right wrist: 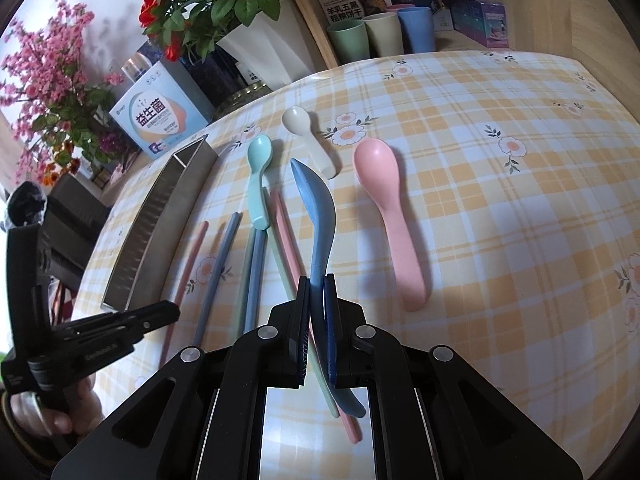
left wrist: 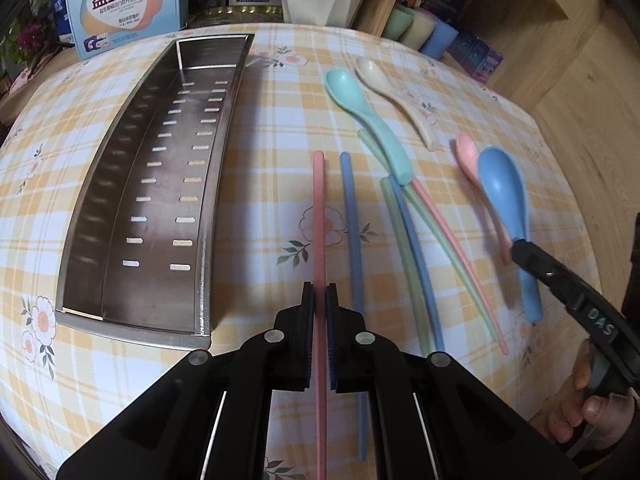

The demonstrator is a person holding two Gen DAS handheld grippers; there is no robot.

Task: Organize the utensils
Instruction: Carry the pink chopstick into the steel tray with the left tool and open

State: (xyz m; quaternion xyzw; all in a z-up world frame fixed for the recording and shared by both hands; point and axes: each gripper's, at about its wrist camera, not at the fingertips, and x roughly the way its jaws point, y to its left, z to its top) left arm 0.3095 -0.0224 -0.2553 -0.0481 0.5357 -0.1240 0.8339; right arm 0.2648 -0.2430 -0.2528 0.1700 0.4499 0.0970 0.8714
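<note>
Both my hands angle steeply down: left gripper (left wrist: 319, 292) clenched on the pink chopstick (left wrist: 319, 216), right gripper (right wrist: 317, 284) grasping the blue spoon (right wrist: 316, 216).

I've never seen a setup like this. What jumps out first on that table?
Pastel cutlery lies scattered over a checked floral tablecloth, right of a long, empty steel tray. Two black tongs are already at work: the left tongs pinch a pink chopstick, while the right tongs clamp a blue spoon.
</note>
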